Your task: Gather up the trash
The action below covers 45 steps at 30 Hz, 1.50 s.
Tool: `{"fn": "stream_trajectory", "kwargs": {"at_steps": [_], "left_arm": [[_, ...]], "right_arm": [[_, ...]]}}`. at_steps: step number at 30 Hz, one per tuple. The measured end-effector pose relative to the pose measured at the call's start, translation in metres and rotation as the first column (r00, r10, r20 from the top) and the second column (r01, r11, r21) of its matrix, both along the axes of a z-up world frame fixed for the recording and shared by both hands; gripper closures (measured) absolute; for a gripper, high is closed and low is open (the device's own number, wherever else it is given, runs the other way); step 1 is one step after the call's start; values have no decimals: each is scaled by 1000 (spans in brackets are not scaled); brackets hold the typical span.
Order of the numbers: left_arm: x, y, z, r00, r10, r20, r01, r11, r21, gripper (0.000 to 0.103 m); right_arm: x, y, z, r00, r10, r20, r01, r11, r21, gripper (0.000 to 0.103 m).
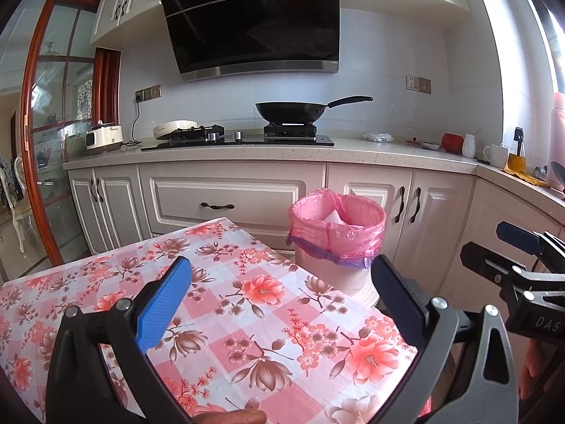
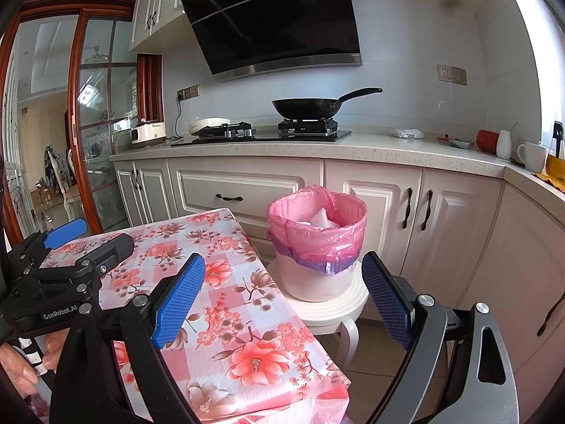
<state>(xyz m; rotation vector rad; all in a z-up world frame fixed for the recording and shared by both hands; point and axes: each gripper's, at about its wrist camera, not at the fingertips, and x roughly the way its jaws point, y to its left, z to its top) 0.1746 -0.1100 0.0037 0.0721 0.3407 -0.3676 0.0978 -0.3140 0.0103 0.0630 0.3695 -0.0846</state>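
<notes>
Both grippers — left gripper (image 1: 279, 304) and right gripper (image 2: 293, 300) — hover with fingers spread, empty, over the floral desk (image 1: 247, 318); white trash (image 2: 323, 219) lies inside the pink-lined bin (image 2: 317, 243) (on a stool).

Table (image 1: 226, 304) w/ pink floral cloth (image 2: 226, 282) over it; nothing else on top.

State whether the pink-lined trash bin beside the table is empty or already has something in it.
Not empty. The trash bin stands upright on a white stool, and white foam-like pieces show inside its pink liner. How full it is cannot be told.
</notes>
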Motion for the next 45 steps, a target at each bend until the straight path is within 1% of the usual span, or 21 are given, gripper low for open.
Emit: {"fn": "stream_trajectory", "kwargs": {"at_steps": [25,45], "left_arm": [[-2,4,-3,1000,1,-4,-1,1000,5,5],[3,13,-12,1000,11,-25,-11,1000,4,5]], "right_arm": [[2,4,-6,1000,8,-9,-8,1000,9,18],[9,13,-14,999,25,-38,-25,1000,12,18]]}}
